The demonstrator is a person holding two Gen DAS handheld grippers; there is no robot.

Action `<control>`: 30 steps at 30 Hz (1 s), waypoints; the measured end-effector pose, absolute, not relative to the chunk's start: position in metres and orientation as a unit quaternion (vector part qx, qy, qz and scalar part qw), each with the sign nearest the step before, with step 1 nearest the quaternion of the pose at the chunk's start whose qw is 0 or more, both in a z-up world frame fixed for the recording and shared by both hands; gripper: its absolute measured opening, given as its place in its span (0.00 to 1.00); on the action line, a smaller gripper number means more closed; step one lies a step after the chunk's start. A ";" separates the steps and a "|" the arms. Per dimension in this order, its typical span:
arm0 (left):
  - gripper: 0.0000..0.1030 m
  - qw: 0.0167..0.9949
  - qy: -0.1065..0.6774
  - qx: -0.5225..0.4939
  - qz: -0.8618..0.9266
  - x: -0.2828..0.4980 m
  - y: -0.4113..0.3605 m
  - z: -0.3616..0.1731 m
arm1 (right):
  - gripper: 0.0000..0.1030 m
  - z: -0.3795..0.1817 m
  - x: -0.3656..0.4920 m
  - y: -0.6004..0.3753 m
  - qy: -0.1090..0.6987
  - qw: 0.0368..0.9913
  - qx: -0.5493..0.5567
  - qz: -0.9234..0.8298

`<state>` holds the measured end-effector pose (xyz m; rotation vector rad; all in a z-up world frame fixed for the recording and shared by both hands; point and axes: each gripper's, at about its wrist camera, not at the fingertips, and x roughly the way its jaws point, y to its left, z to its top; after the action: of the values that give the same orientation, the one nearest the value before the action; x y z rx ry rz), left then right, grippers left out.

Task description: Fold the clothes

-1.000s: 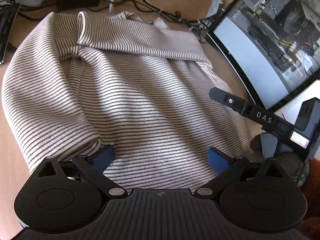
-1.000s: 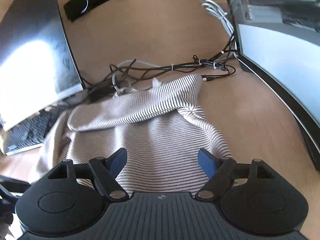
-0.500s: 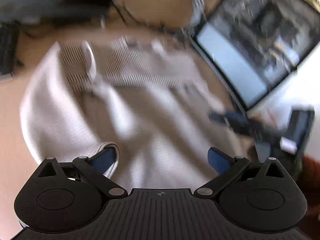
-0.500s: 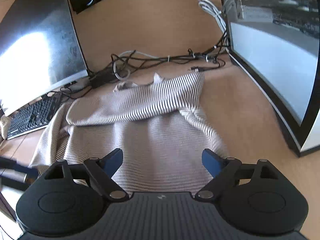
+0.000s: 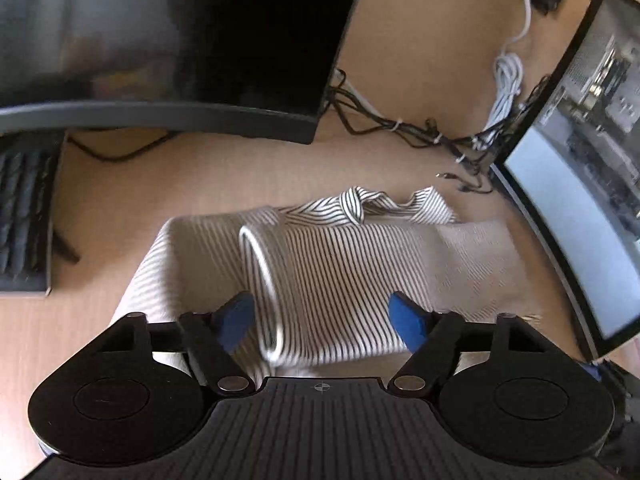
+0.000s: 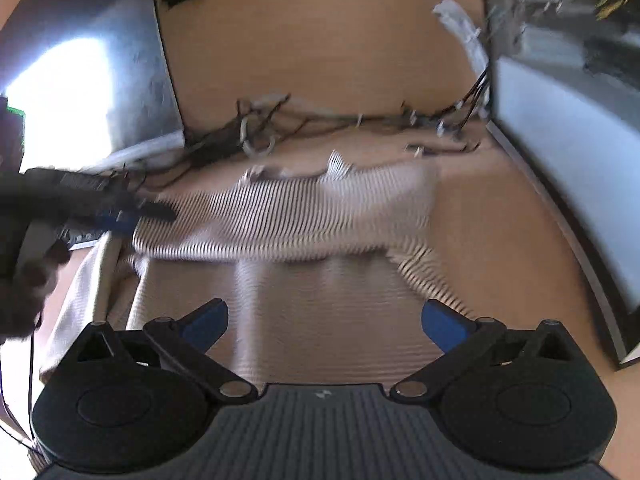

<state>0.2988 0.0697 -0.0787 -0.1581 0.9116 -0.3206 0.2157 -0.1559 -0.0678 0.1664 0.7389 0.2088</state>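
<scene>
A grey-and-white striped garment (image 5: 340, 264) lies on the wooden desk, partly folded, with a white-edged hem (image 5: 260, 280) curling up in the left wrist view. My left gripper (image 5: 322, 320) is open just above its near part, the hem close to the left blue pad (image 5: 236, 320). In the right wrist view the garment (image 6: 300, 288) is motion-blurred. My right gripper (image 6: 324, 324) is open over its near edge. The left gripper (image 6: 116, 210) shows at the garment's left end in that view.
A dark monitor (image 5: 180, 40) stands behind the garment and a second monitor (image 5: 580, 200) at the right. Tangled cables (image 5: 420, 132) lie between them. A keyboard (image 5: 24, 216) sits at the left. A monitor edge (image 6: 560, 184) flanks the right side.
The left gripper has swung back and to the left, so the garment now looks smaller and farther off. The right gripper's view has pulled back and blurred. Both stay open.
</scene>
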 end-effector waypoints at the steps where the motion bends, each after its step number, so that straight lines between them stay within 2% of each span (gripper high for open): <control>1: 0.57 0.882 0.442 -0.067 -0.151 0.304 0.065 -0.082 | 1.00 -0.073 0.217 -0.155 0.366 0.921 0.084 0.103; 2: 0.44 0.881 0.446 -0.057 -0.147 0.309 0.061 -0.085 | 1.00 -0.078 0.218 -0.155 0.372 0.918 0.087 0.103; 3: 0.09 0.883 0.444 -0.043 -0.144 0.311 0.058 -0.086 | 1.00 -0.081 0.218 -0.155 0.372 0.918 0.087 0.104; 4: 0.06 0.889 0.431 -0.032 -0.152 0.310 0.055 -0.080 | 1.00 -0.084 0.217 -0.155 0.368 0.920 0.084 0.105; 10: 0.06 0.925 0.317 0.020 -0.209 0.299 0.038 -0.016 | 1.00 -0.088 0.214 -0.149 0.364 0.923 0.058 0.110; 15: 0.06 0.915 0.359 0.015 -0.185 0.312 0.041 -0.046 | 1.00 -0.086 0.217 -0.144 0.375 0.920 0.031 0.108; 17: 0.06 0.910 0.379 0.016 -0.166 0.311 0.045 -0.063 | 1.00 -0.077 0.214 -0.137 0.345 0.935 -0.023 0.077; 20: 0.06 0.912 0.375 -0.005 -0.166 0.303 0.053 -0.058 | 0.98 -0.070 0.218 -0.113 0.286 0.938 -0.189 0.050; 22: 0.06 0.918 0.357 -0.006 -0.173 0.301 0.053 -0.042 | 0.84 -0.074 0.232 -0.101 0.282 0.923 -0.255 0.063; 23: 0.06 0.921 0.346 -0.005 -0.177 0.300 0.050 -0.034 | 0.80 -0.078 0.242 -0.095 0.288 0.913 -0.280 0.070; 24: 0.06 0.924 0.335 -0.005 -0.183 0.300 0.046 -0.026 | 0.71 -0.083 0.250 -0.090 0.288 0.905 -0.303 0.076; 26: 0.06 0.925 0.327 -0.001 -0.192 0.299 0.039 -0.020 | 0.48 -0.091 0.267 -0.085 0.283 0.895 -0.336 0.075; 27: 0.06 0.926 0.323 0.001 -0.196 0.299 0.036 -0.017 | 0.27 -0.092 0.275 -0.088 0.284 0.893 -0.342 0.066; 28: 0.06 0.926 0.319 0.003 -0.200 0.298 0.033 -0.013 | 0.22 -0.091 0.282 -0.093 0.286 0.894 -0.341 0.052; 30: 0.06 0.923 0.334 0.006 -0.192 0.304 0.031 -0.027 | 0.22 -0.085 0.288 -0.106 0.279 0.900 -0.333 0.019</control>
<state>0.3037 0.0313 -0.0272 0.0119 0.6868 -0.3940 0.2877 -0.1060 -0.0854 -0.6900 0.5784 0.0385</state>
